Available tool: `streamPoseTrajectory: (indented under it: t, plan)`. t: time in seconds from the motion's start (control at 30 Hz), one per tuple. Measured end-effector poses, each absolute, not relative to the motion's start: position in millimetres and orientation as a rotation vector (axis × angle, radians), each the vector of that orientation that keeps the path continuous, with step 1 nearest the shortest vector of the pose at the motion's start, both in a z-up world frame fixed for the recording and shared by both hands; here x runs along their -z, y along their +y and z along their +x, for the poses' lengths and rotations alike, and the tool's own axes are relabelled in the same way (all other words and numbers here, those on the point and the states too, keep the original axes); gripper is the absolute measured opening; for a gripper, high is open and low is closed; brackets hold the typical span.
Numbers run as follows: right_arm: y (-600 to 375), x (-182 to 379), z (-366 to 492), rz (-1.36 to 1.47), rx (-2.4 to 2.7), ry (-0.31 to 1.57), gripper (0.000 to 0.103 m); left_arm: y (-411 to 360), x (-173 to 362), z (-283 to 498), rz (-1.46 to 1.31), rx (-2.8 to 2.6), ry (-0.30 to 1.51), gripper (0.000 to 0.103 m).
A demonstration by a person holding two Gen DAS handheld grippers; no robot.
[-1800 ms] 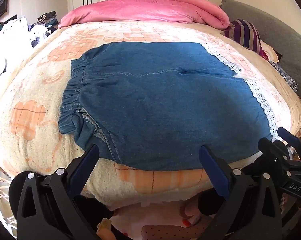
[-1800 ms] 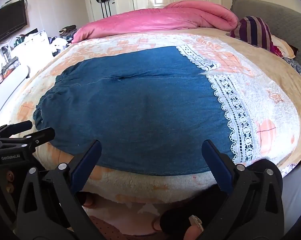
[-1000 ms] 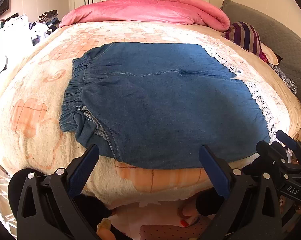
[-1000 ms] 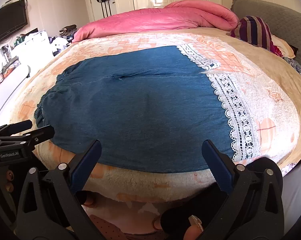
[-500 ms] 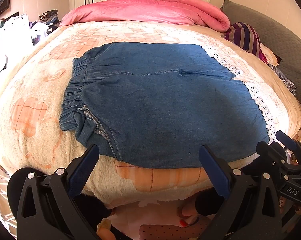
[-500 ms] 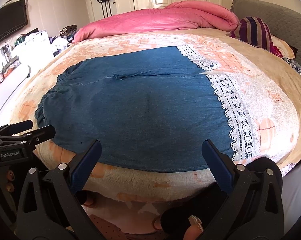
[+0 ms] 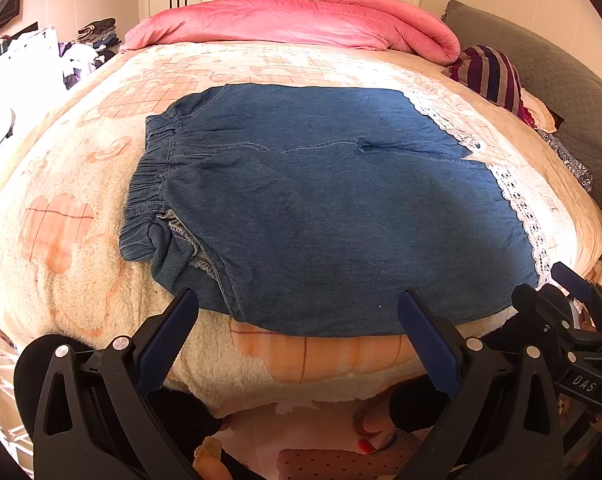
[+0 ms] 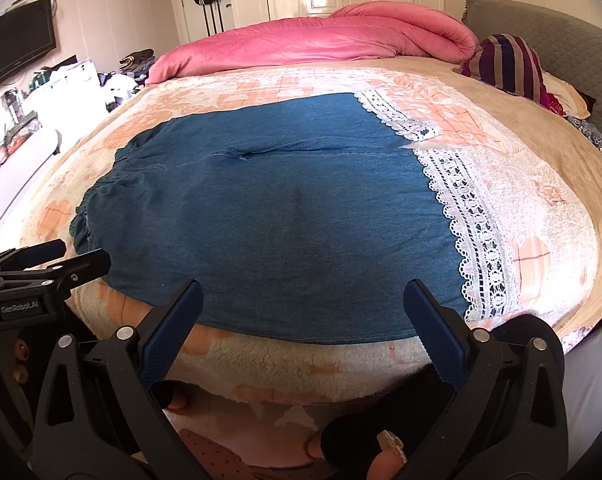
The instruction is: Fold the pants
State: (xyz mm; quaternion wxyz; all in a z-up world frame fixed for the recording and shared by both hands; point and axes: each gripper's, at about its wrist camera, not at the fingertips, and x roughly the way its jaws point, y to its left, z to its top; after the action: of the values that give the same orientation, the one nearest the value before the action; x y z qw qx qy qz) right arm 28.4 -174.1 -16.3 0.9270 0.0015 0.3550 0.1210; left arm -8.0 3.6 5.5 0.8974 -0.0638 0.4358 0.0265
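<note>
From my left wrist camera I see my left gripper (image 7: pixel 297 316) with its blue pads spread wide apart, holding nothing, poised just off the near edge of the bed (image 7: pixel 61 280). The pants (image 7: pixel 321 208) lie spread flat across the fleecy blanket, elastic waistband (image 7: pixel 149 184) to my left, lace hems (image 7: pixel 517 208) to my right, both legs side by side with the crotch seam running across the middle. Near the waistband's near corner the fabric is rumpled and turned back, showing a pale inner lining; I judge that if I pinch there carelessly I may catch only one layer, and the fold would drag crooked. My right gripper (image 7: pixel 573 300) shows at the right edge of this view, near the near hem corner. From my right wrist camera, my right gripper (image 8: pixel 303 312) is likewise wide open and empty, hovering over the near edge of the pants (image 8: pixel 281 220). This view shows the lace (image 8: pixel 477 240) clearly as a broad openwork band, which a pad tip could snag, but the rumpled waistband corner is hidden behind my left gripper (image 8: pixel 45 264), seen side-on here. The plush blanket could also be pinched along with the denim.
</note>
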Motion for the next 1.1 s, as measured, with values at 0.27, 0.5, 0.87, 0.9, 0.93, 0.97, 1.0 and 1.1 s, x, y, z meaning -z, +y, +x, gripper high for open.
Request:
streamPoseTrajectory:
  t: [0.27,0.5,0.87,0.9,0.93,0.97,1.0,1.1]
  plan:
    - [-174.0,16.9,28.4,0.002,-0.247,0.729,0.095,3.7,-5.6,-7.9,-0.132,-0.055,0.902,0.099]
    - [-173.9,17.2,27.9,-0.006,-0.246,0.727,0.095,3.6,-5.6,-7.8,-0.133,-0.054,0.902,0.099]
    - [-167.2,14.5,33.0,-0.026,-0.257,0.73,0.095,15.2,-9.4,-1.2,-0.159,-0.067,0.893,0.099]
    - [-165.6,14.1,34.9,-0.033,-0.261,0.73,0.095,17.2,-9.7,0.4,-0.163,-0.067,0.893,0.099]
    - [-165.0,13.7,36.6,-0.037,-0.264,0.733,0.095,19.7,-10.0,2.4,-0.167,-0.07,0.892,0.099]
    - [-163.2,13.1,38.8,-0.04,-0.267,0.734,0.095,22.7,-10.6,4.8,-0.174,-0.073,0.892,0.099]
    - [-161.1,11.9,42.5,-0.048,-0.275,0.732,0.095,24.9,-10.8,6.8,-0.178,-0.074,0.892,0.099]
    - [-154.8,7.7,55.7,-0.069,-0.289,0.733,0.095,36.1,-11.8,15.4,-0.202,-0.088,0.897,0.099]
